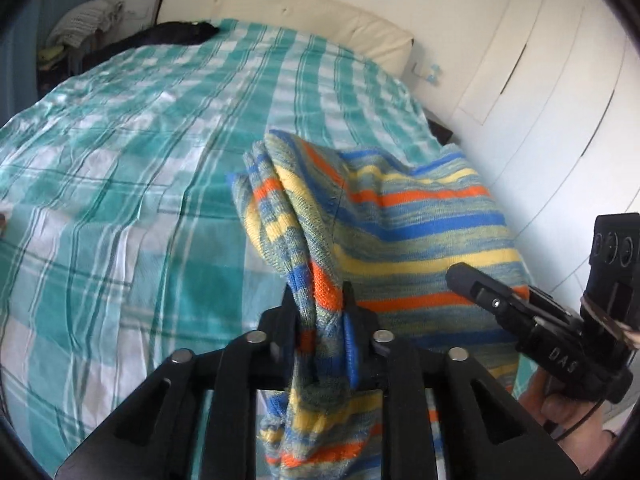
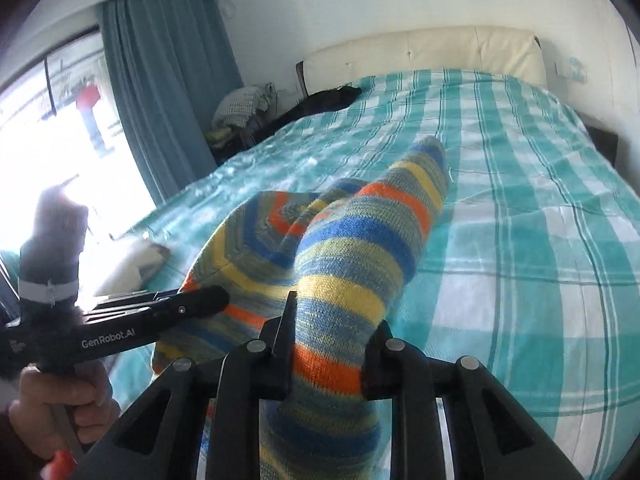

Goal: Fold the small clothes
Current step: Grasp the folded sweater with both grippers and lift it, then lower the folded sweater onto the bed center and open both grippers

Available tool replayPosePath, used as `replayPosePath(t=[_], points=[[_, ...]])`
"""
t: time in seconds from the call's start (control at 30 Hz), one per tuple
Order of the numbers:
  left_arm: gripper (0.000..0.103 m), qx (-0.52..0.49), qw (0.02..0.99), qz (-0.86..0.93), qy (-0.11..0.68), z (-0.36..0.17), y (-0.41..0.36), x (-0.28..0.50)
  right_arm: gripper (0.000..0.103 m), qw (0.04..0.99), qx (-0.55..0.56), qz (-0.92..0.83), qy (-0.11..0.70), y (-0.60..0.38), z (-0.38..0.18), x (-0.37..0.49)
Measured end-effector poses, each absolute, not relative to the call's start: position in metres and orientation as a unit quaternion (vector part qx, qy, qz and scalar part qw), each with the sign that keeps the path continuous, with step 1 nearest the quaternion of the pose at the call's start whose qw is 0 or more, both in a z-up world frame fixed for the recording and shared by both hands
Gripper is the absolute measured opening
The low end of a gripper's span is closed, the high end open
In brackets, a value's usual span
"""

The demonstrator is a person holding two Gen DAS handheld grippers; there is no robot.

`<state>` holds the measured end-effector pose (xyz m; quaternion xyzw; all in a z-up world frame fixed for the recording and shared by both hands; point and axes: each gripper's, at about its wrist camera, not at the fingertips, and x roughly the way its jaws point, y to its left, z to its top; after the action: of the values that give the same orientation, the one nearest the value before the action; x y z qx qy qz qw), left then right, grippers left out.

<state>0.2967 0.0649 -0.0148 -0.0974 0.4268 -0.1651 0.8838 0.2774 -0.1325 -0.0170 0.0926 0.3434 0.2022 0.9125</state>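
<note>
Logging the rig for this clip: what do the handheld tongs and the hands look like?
Both tongs, left and right, are matte black plastic with silver pivot pins. The left unit reads "GenRobot.AI" in white, the right "DAS". A thin black cable hangs by the right hand. No sleeves show.

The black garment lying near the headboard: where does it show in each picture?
Left wrist view: the black garment lies at upper left.
Right wrist view: the black garment sits just above centre.
Shared landmark: the cream headboard right behind it.

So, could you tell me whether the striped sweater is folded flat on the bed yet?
Not yet: the striped sweater hangs bunched, pinched in both the left gripper and right gripper above the bed.
</note>
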Motion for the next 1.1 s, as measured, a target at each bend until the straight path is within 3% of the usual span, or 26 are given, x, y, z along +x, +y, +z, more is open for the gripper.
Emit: replayPosePath(t=[0.03, 0.07, 0.1, 0.17, 0.3, 0.43, 0.7, 0.87, 1.1], points=[[0.066, -0.085, 0.876, -0.149, 0.451, -0.03, 0.062, 0.303, 0.028, 0.907, 0.107, 0.202, 0.353, -0.139, -0.019, 0.284], [0.087, -0.072, 0.871, -0.129, 0.468, -0.045, 0.061, 0.307, 0.039, 0.898, 0.124, 0.195, 0.375, -0.147, -0.03, 0.294], [0.087, -0.054, 0.868, -0.102, 0.484, -0.068, 0.062, 0.303, 0.065, 0.892, 0.129, 0.186, 0.391, -0.152, -0.039, 0.298], [0.078, -0.039, 0.856, -0.081, 0.51, -0.099, 0.07, 0.283, 0.091, 0.887, 0.096, 0.124, 0.435, -0.172, -0.074, 0.295], [0.081, -0.009, 0.863, -0.058, 0.501, -0.111, 0.077, 0.216, 0.091, 0.874, 0.038, 0.042, 0.482, -0.216, -0.113, 0.239], [0.098, 0.044, 0.891, -0.03, 0.451, -0.078, 0.057, 0.166, 0.096, 0.878, 0.028, 0.039, 0.476, -0.228, -0.099, 0.176], [0.101, 0.054, 0.923, 0.022, 0.381, 0.007, 0.036, 0.11, 0.103, 0.908, -0.001, 0.072, 0.413, -0.202, -0.019, 0.099], [0.101, 0.035, 0.902, 0.012, 0.429, 0.026, 0.034, 0.089, 0.103, 0.911, -0.041, 0.088, 0.401, -0.179, 0.021, 0.07], [0.102, 0.042, 0.896, 0.022, 0.441, 0.053, 0.027, 0.032, 0.103, 0.904, -0.013, 0.102, 0.416, -0.17, 0.055, 0.027]])
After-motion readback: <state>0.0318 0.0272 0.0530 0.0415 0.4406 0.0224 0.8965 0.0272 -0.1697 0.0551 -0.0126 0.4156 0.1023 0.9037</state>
